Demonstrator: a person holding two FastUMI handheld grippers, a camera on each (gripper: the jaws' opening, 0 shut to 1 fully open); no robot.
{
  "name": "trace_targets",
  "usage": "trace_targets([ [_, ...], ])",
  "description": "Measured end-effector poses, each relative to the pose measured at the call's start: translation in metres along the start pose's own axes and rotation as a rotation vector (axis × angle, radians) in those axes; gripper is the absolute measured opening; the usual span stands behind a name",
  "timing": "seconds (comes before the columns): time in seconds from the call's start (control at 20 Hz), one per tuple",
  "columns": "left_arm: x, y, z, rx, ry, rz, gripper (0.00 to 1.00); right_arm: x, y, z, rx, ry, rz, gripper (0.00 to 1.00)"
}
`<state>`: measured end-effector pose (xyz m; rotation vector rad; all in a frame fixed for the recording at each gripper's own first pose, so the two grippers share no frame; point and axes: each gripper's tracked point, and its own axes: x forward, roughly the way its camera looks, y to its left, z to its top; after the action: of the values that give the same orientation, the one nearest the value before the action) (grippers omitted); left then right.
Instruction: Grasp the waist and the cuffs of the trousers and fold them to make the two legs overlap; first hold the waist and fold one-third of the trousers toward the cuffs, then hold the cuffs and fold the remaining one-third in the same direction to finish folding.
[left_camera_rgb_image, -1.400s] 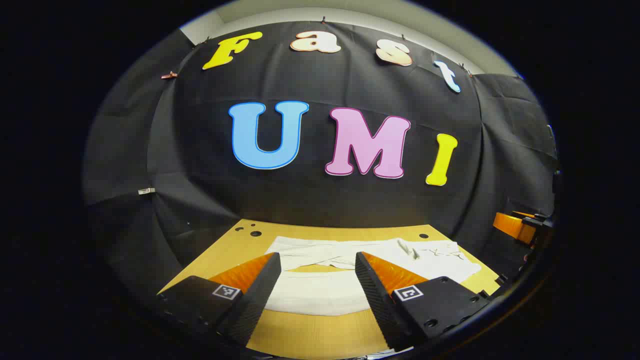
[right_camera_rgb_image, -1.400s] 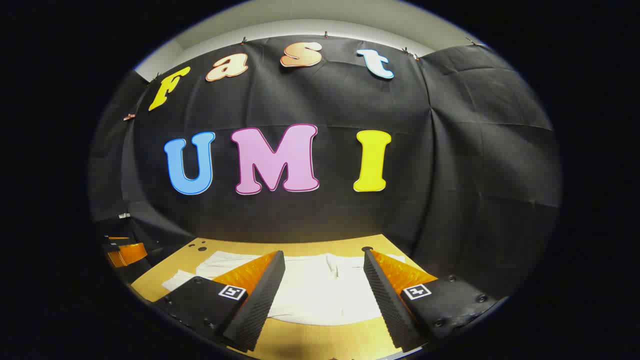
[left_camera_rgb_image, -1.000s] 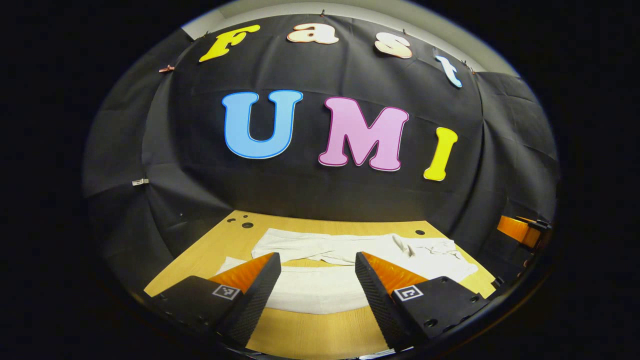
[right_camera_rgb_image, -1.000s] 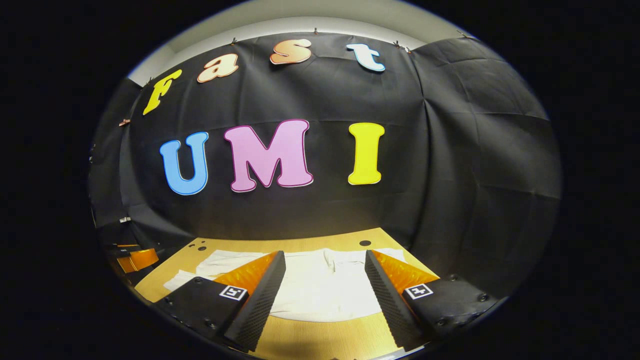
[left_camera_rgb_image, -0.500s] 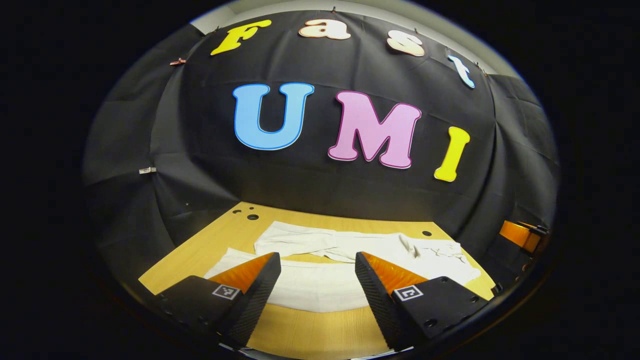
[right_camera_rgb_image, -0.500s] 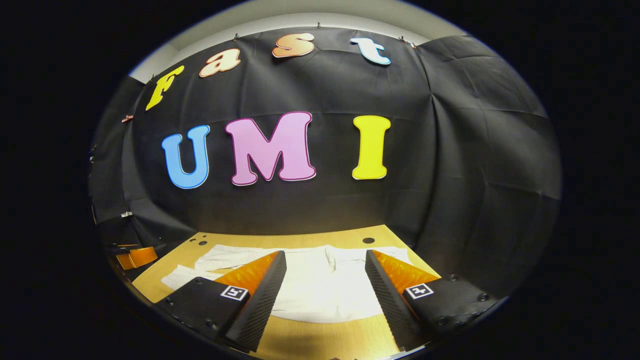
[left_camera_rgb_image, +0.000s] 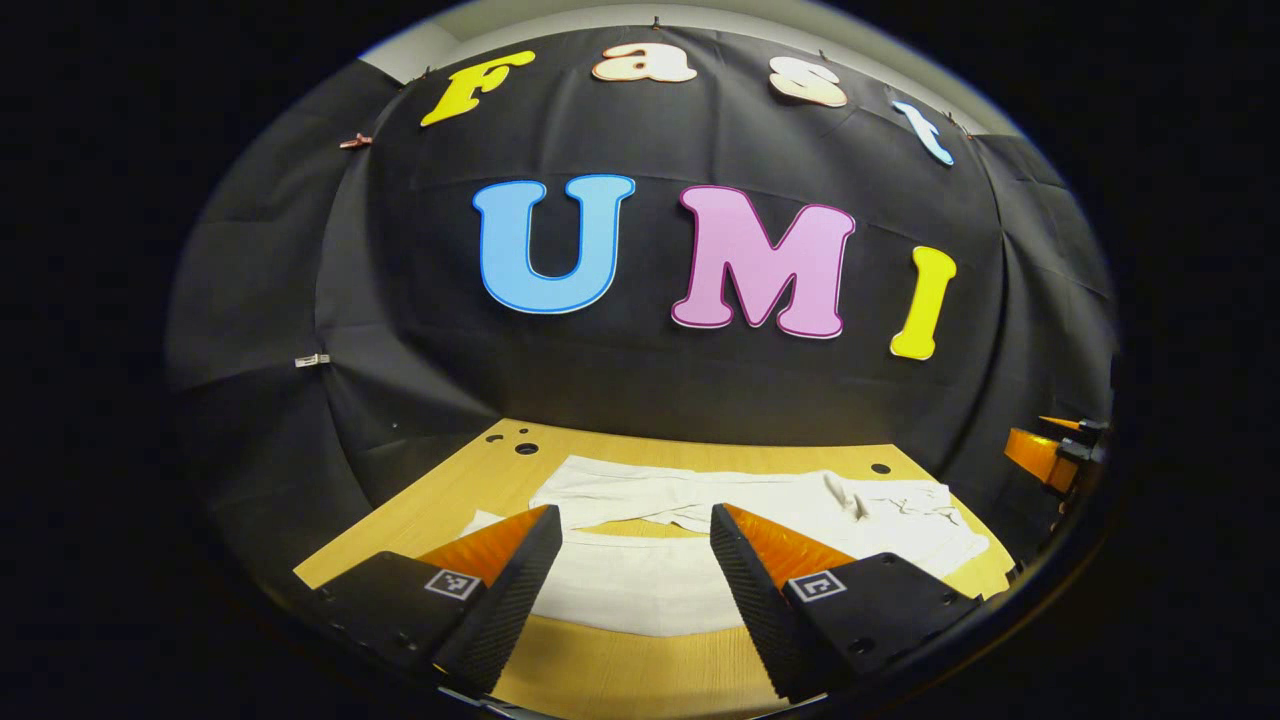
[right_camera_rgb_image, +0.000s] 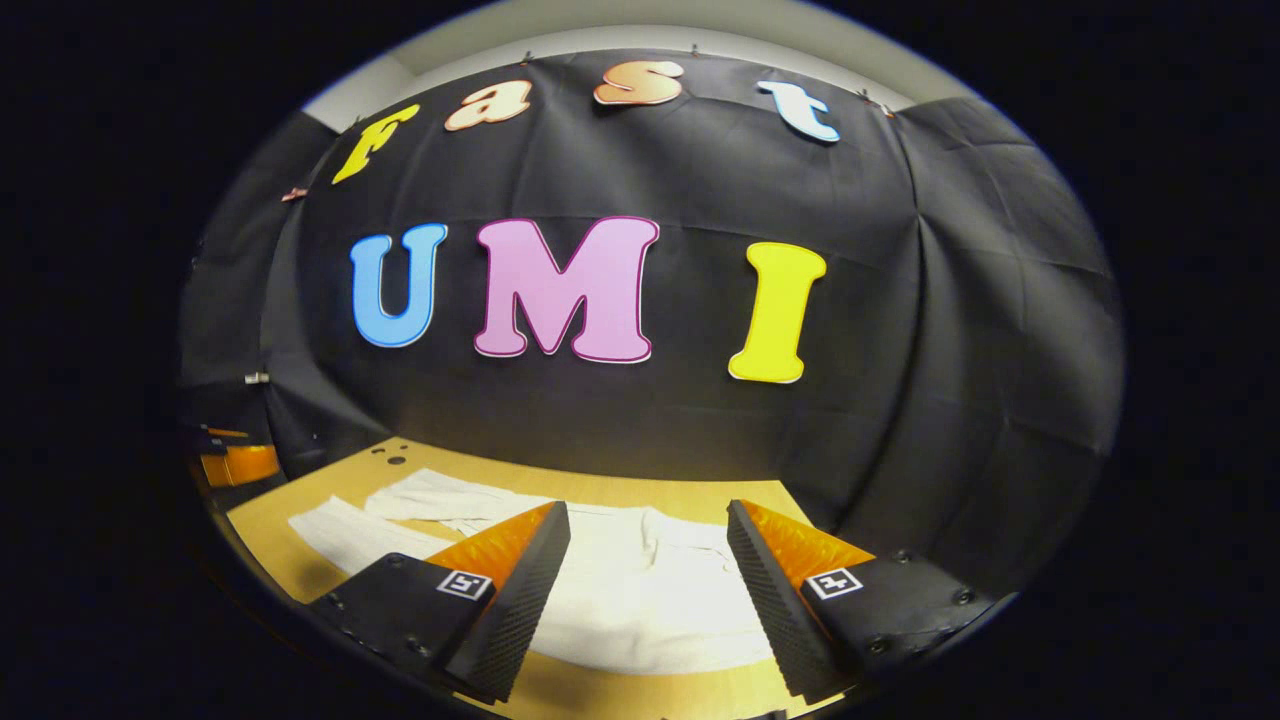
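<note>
Left gripper view, nearest first: my left hand-held gripper (left_camera_rgb_image: 636, 520) has its two fingers spread wide apart, gripping nothing, held above the near part of the tabletop (left_camera_rgb_image: 620, 670). Bare wood shows under and between the fingers. Just past the fingertips lie the white trousers (left_camera_rgb_image: 640, 590), spread flat across the tabletop. The near leg is a broad smooth band running left to right. The far leg (left_camera_rgb_image: 620, 490) lies behind it, more wrinkled, with a thin strip of wood between the two legs near the middle. Both legs join on the right at the waist (left_camera_rgb_image: 900, 510), bunched and creased, close to the right edge of the tabletop. Cuffs are on the left end. Small dark holes sit in the far corners of the tabletop. Far right edge: my right hand-held gripper (left_camera_rgb_image: 1050, 450) partly visible, well apart from the cloth.

Right gripper view, nearest first: my right hand-held gripper (right_camera_rgb_image: 648, 525) also has its fingers wide apart and grips nothing, hovering over the waist end of the trousers (right_camera_rgb_image: 650, 600). White fabric lies between and beyond the fingers, with a crease running through the middle. The legs stretch away to the left across the tabletop (right_camera_rgb_image: 260, 520). Far left edge: part of my left hand-held gripper (right_camera_rgb_image: 235, 462), off the cloth. Behind everything, the black cloth wall.
</note>
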<state>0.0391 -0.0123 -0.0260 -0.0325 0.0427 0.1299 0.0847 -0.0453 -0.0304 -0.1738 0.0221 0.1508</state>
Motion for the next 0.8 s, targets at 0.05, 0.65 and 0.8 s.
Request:
trace_targets([
  [0.05, 0.003, 0.002, -0.001, -0.006, 0.003, 0.008, 0.96, 0.005, -0.007, -0.002, -0.037, 0.001, 0.005, 0.97],
  [0.65, 0.011, 0.036, -0.036, 0.033, 0.112, 0.127, 0.96, 0.031, -0.115, -0.089, -0.447, 0.167, 0.089, 0.98],
  [0.8, 0.007, 0.042, -0.045, 0.042, 0.137, 0.145, 0.96, 0.027, -0.131, -0.130, -0.587, 0.247, 0.153, 0.98],
])
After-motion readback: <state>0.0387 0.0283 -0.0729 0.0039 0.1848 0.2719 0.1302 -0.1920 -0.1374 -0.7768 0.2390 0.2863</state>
